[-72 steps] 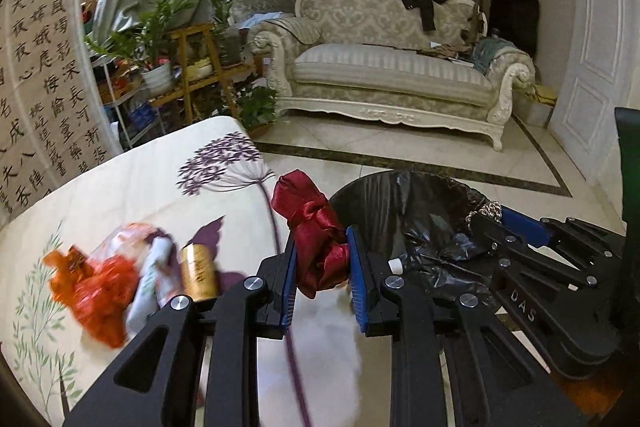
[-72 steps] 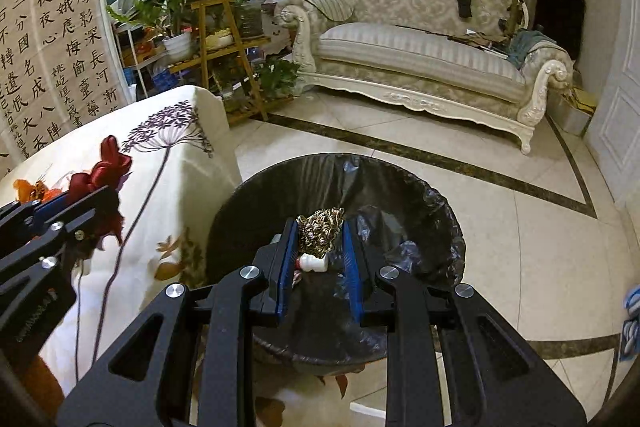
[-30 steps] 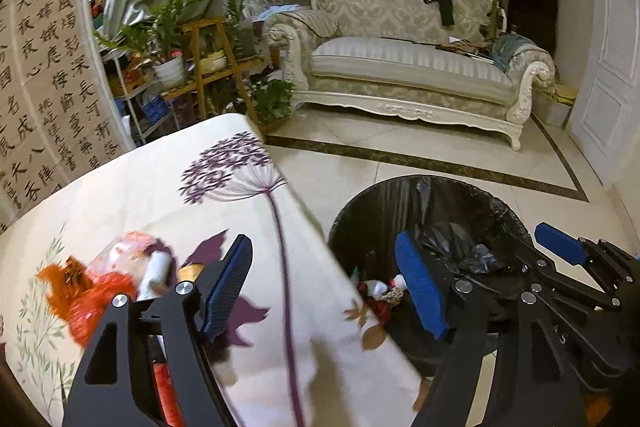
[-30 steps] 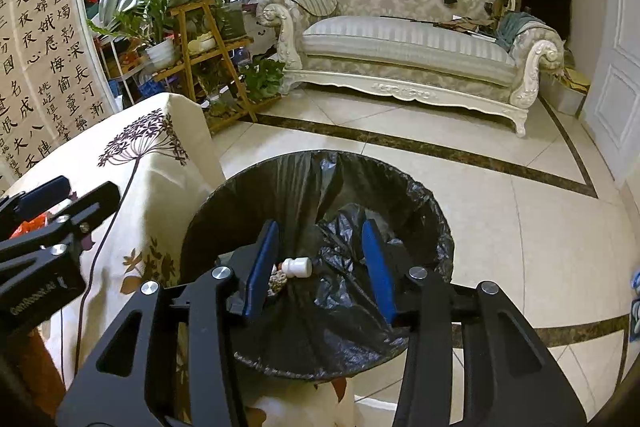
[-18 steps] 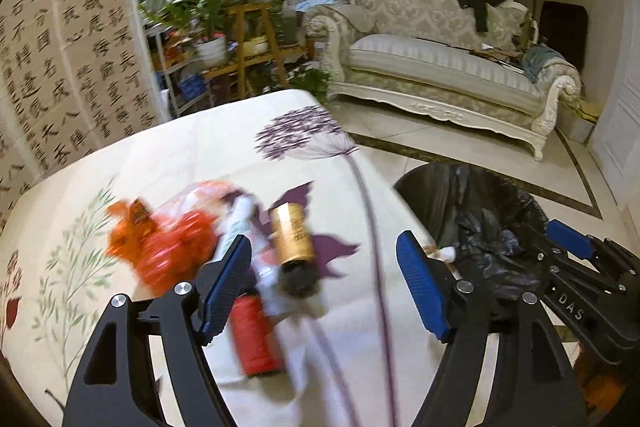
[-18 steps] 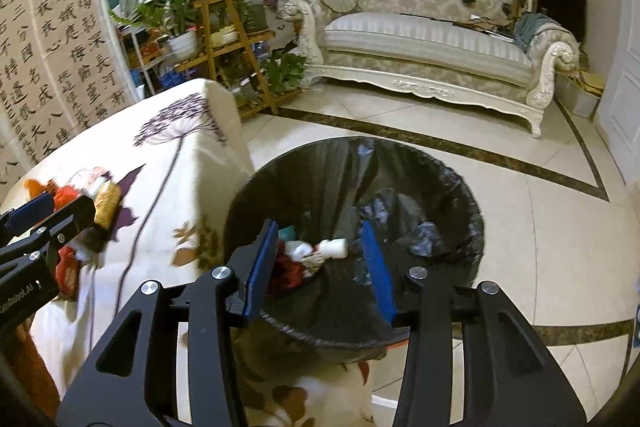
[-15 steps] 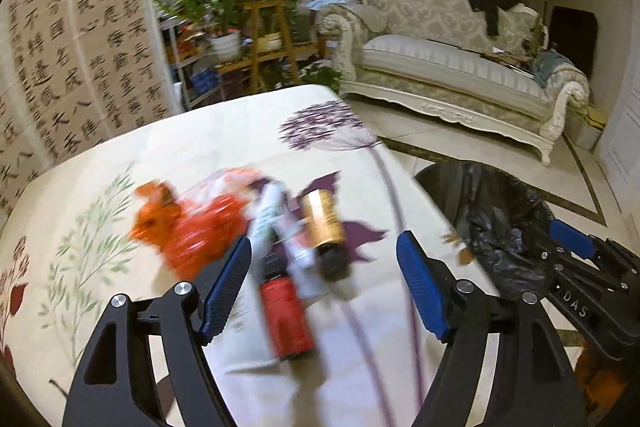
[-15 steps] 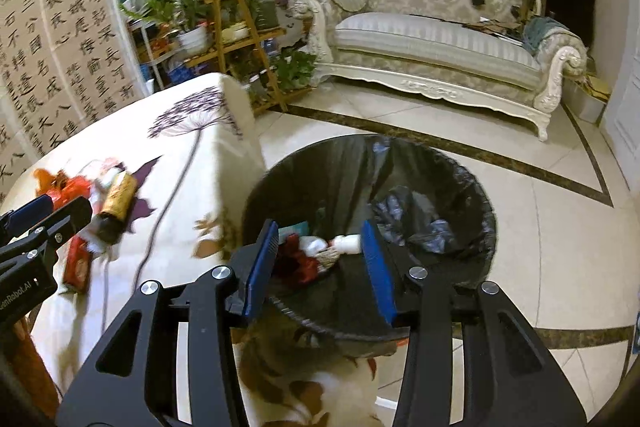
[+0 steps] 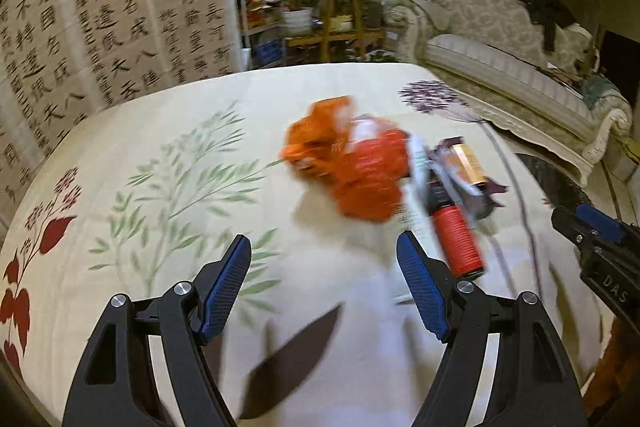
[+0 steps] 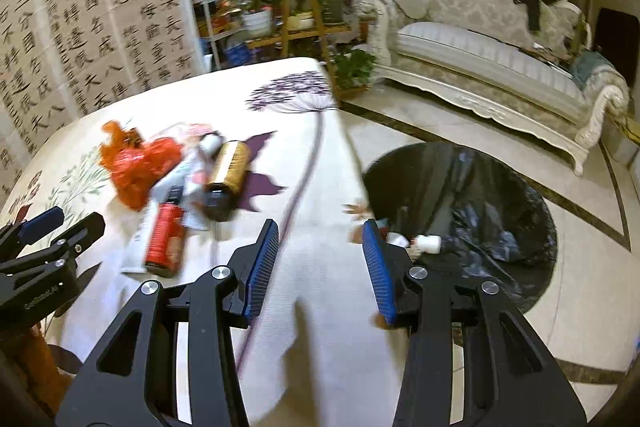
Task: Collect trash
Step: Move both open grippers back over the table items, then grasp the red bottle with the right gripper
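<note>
Both hand-held grippers [image 9: 324, 291] [image 10: 318, 267] gape wide, apparently empty.

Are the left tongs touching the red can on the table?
Apart. The left wrist view shows open left tongs with bare tablecloth between them and the red can.

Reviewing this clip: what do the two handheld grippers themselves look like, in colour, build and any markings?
Both the left gripper and the right gripper are matte black linkage frames with triangular cut-outs and silver pivot bolts. Each carries two flat fingers faced with ribbed blue pads. White lettering shows on each gripper's side in the other's view. No cables or sleeves are visible.
</note>
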Tool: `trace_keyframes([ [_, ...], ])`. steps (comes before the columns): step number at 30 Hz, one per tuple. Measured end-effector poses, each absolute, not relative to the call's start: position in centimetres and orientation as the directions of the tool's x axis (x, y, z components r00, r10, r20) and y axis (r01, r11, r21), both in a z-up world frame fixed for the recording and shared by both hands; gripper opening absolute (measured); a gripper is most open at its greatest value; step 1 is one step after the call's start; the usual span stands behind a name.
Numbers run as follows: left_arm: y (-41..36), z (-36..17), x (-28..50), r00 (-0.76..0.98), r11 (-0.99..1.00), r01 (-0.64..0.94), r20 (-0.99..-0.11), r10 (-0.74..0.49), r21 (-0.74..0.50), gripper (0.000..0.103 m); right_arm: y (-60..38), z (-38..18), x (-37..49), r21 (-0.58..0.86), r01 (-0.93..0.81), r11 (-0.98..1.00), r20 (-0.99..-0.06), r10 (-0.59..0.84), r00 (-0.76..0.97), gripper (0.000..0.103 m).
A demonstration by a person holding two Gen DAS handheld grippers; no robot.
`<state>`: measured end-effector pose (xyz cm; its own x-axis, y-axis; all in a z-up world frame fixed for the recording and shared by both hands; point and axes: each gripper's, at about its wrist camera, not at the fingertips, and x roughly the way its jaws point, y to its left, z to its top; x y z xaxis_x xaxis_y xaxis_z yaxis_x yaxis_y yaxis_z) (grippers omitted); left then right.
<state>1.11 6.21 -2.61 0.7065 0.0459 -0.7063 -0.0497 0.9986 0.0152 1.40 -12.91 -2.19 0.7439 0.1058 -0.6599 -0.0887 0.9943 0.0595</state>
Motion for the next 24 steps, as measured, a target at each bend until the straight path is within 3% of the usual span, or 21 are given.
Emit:
trace_keyframes([
  [14, 11.4, -3.6, 0.3, 0.689, 0.990, -0.142, -0.719, 0.088, -0.015, 0.073, -5.5, -2.2, 1.8, 0.026, -0.238, 0.971, -0.676, 0.193, 0.711, 0.041],
  [17, 11.8, -3.5, 0.3, 0.692, 0.989, -0.147, -0.717, 0.088, -0.021, 0.073, -4.6, -2.6, 2.2, 0.024, -0.256, 0.966, -0.689, 0.202, 0.697, 0.031],
  [24, 12.3, -3.6, 0.5, 0.688, 0.988, -0.152, -0.721, 0.080, -0.036, 0.074, -3.5, -3.2, 2.9, 0.012, -0.271, 0.963, -0.705, 0.200, 0.680, 0.029],
])
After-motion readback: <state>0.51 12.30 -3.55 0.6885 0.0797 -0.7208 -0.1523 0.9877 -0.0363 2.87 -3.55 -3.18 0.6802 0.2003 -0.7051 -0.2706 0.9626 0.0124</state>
